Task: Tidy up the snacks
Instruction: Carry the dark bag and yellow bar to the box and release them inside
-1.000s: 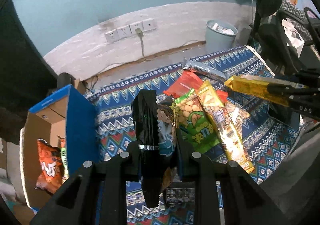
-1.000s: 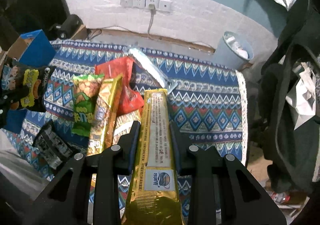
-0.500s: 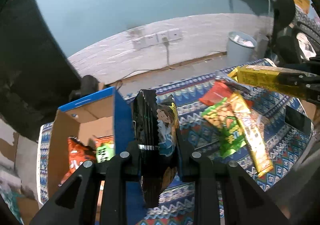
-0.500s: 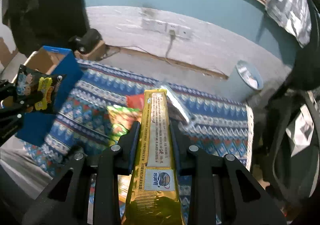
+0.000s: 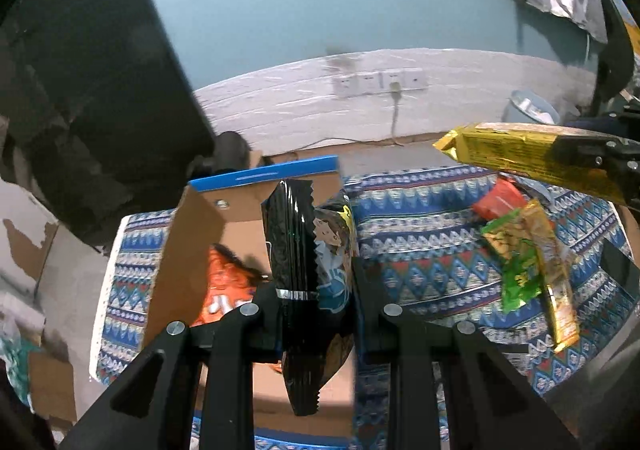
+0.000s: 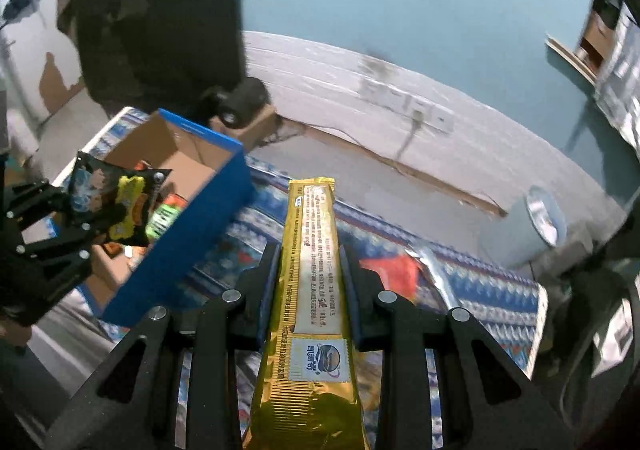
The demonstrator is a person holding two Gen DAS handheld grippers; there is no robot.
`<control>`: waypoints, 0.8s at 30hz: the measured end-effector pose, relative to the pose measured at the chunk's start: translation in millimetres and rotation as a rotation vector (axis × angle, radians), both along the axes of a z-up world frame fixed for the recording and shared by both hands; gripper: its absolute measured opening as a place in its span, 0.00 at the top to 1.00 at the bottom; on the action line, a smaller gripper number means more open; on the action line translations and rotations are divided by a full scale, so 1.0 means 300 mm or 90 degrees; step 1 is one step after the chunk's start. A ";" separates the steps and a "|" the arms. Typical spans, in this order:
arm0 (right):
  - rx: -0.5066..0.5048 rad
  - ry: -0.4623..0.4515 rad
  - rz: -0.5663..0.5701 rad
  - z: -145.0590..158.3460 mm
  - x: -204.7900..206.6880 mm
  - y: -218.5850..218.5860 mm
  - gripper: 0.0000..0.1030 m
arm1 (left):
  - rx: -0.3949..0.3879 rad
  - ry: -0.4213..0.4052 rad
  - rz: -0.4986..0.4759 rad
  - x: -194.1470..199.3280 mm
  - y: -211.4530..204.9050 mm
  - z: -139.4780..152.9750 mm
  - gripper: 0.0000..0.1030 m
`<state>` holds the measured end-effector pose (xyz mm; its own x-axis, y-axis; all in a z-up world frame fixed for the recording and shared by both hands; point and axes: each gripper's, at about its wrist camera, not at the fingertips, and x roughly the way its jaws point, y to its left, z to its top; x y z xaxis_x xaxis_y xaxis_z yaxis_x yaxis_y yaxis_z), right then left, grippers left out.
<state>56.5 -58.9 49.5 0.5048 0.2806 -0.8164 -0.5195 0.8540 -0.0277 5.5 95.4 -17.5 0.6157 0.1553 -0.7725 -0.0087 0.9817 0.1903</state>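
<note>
The left gripper [image 5: 316, 290], fingers clamped on a black snack bag [image 5: 308, 250], hangs over the open blue box [image 6: 188, 218], nearer than the right gripper [image 6: 308, 270] pinching a long gold packet [image 6: 316, 250] lengthwise.

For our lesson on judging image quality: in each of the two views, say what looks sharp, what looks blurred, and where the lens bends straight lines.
Left wrist view: the black packet in the left gripper is sharp with glare; the wall sockets are smeared; the wall's white band bows. Right wrist view: the gold packet is crisp; the sockets and right edge streak.
</note>
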 end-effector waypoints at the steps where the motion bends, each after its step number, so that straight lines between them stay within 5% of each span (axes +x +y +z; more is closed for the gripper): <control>1: 0.002 0.001 0.008 0.003 0.000 0.029 0.73 | 0.002 -0.002 0.007 -0.004 0.018 0.001 0.76; 24: 0.000 0.070 0.126 -0.149 0.074 0.594 0.73 | -0.022 0.035 0.130 0.018 0.382 -0.114 0.76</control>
